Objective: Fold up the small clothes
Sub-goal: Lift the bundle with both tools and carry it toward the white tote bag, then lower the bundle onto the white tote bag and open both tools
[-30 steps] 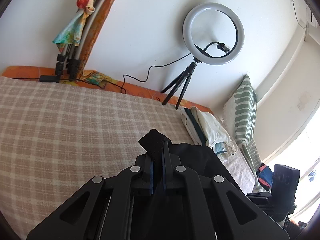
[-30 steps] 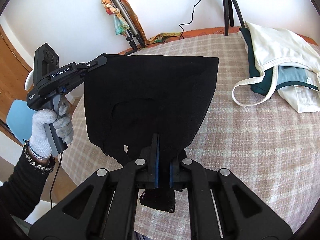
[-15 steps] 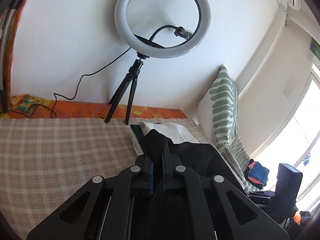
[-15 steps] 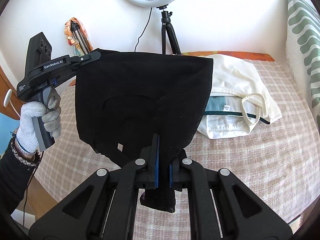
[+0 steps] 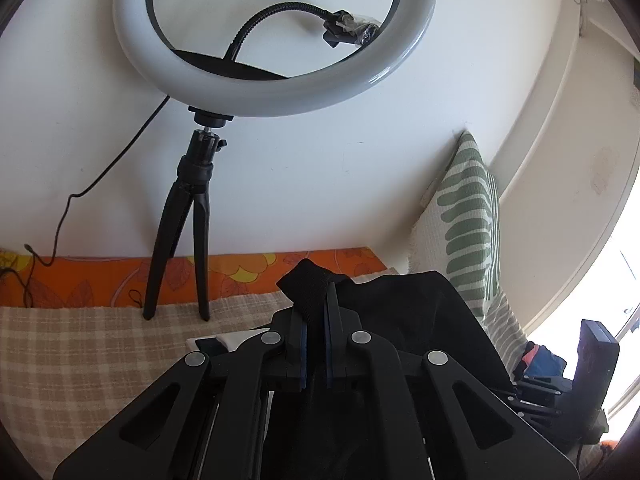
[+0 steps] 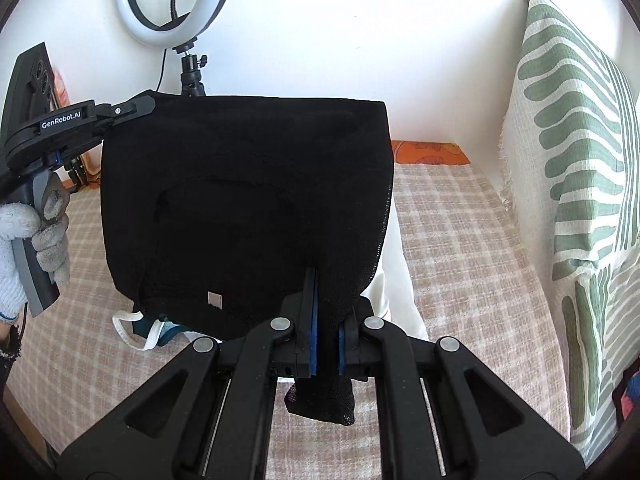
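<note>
Black mesh fabric, one small black mesh garment (image 6: 248, 208), hangs spread in the air between two claws: the left claw (image 6: 150, 105) is clenched on its upper left corner and the right claw (image 6: 325, 316) is clenched on its lower right corner, a tuft of cloth poking out below the blue pads. In the left wrist view the left claw (image 5: 316, 316) pinches a bunched black corner the same way. One gloved hand (image 6: 28, 240) grips the left handle. Under the garment lies one pile of folded white and teal clothes (image 6: 154, 330) on the bed's beige checked cover (image 6: 460, 248). One white ring light on a black tripod (image 5: 276, 60) stands at the wall, and one green-and-white leaf-patterned pillow (image 6: 576, 184) leans along the bed's right edge; open cover remains between garment and pillow. Compared with a second ago, both claws have carried the garment sideways from the bare cover to above the pile, and the ring light now looms much nearer.
</note>
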`<state>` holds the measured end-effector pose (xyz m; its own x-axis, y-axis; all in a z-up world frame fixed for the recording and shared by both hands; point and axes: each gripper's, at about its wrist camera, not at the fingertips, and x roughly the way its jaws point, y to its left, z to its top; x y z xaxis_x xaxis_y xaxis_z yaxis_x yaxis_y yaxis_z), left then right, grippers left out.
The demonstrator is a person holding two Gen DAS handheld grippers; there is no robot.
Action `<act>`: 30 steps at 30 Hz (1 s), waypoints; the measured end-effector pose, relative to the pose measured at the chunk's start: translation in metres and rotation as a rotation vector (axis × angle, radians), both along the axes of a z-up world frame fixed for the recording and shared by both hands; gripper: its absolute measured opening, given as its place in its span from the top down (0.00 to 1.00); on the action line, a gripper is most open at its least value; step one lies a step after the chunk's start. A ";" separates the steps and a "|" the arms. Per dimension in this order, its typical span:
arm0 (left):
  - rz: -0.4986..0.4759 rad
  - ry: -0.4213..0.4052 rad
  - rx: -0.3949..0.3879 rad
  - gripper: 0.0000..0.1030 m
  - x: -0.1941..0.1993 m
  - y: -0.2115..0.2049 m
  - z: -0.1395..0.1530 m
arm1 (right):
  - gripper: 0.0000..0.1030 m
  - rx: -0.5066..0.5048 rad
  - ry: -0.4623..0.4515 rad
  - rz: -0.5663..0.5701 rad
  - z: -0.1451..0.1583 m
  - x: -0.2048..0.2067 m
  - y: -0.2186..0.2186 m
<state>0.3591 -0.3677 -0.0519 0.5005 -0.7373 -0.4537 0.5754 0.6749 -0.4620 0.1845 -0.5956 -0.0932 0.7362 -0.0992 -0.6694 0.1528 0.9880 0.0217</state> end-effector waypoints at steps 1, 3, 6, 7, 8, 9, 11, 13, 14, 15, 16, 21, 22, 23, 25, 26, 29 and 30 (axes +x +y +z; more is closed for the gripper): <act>0.008 0.004 0.019 0.96 0.003 -0.004 -0.005 | 0.92 0.019 0.005 -0.005 -0.003 0.006 -0.007; 0.040 -0.003 0.060 0.96 0.008 -0.011 -0.013 | 0.92 0.053 0.008 -0.012 -0.011 0.016 -0.018; 0.079 0.004 0.131 0.94 0.016 -0.019 -0.022 | 0.92 0.097 0.032 -0.015 -0.025 0.027 -0.024; 0.084 0.011 0.164 0.94 0.017 -0.021 -0.024 | 0.92 0.098 0.044 -0.027 -0.027 0.030 -0.025; 0.084 0.011 0.186 0.93 0.018 -0.023 -0.024 | 0.88 0.092 0.051 -0.042 -0.029 0.031 -0.025; 0.084 0.007 0.202 0.90 0.016 -0.023 -0.022 | 0.84 0.092 0.060 -0.051 -0.031 0.032 -0.024; 0.082 0.003 0.222 0.71 0.014 -0.022 -0.018 | 0.53 0.108 0.052 -0.051 -0.030 0.029 -0.023; 0.072 -0.019 0.218 0.51 0.009 -0.019 -0.014 | 0.45 0.106 0.024 -0.062 -0.026 0.023 -0.022; 0.066 -0.031 0.215 0.51 0.005 -0.016 -0.012 | 0.45 0.113 0.018 -0.061 -0.025 0.021 -0.021; 0.057 -0.032 0.218 0.50 0.003 -0.017 -0.010 | 0.45 0.117 0.014 -0.066 -0.023 0.019 -0.020; 0.051 -0.026 0.222 0.49 0.002 -0.016 -0.010 | 0.45 0.116 0.013 -0.076 -0.022 0.017 -0.020; 0.026 -0.024 0.228 0.47 -0.014 -0.007 -0.002 | 0.45 0.121 -0.024 -0.093 -0.011 -0.001 -0.014; 0.022 -0.029 0.231 0.47 -0.018 -0.004 0.000 | 0.45 0.119 -0.030 -0.095 -0.007 -0.006 -0.012; 0.019 -0.034 0.234 0.46 -0.022 -0.001 0.002 | 0.45 0.119 -0.036 -0.094 -0.005 -0.009 -0.010; 0.017 -0.046 0.236 0.44 -0.031 0.004 0.007 | 0.45 0.121 -0.045 -0.090 0.000 -0.016 -0.007; 0.014 -0.055 0.240 0.44 -0.036 0.007 0.010 | 0.44 0.117 -0.052 -0.094 0.004 -0.020 -0.005; 0.013 -0.077 0.235 0.44 -0.050 0.017 0.023 | 0.44 0.105 -0.080 -0.099 0.017 -0.034 0.004; 0.013 -0.081 0.229 0.44 -0.055 0.021 0.027 | 0.44 0.104 -0.090 -0.098 0.022 -0.040 0.007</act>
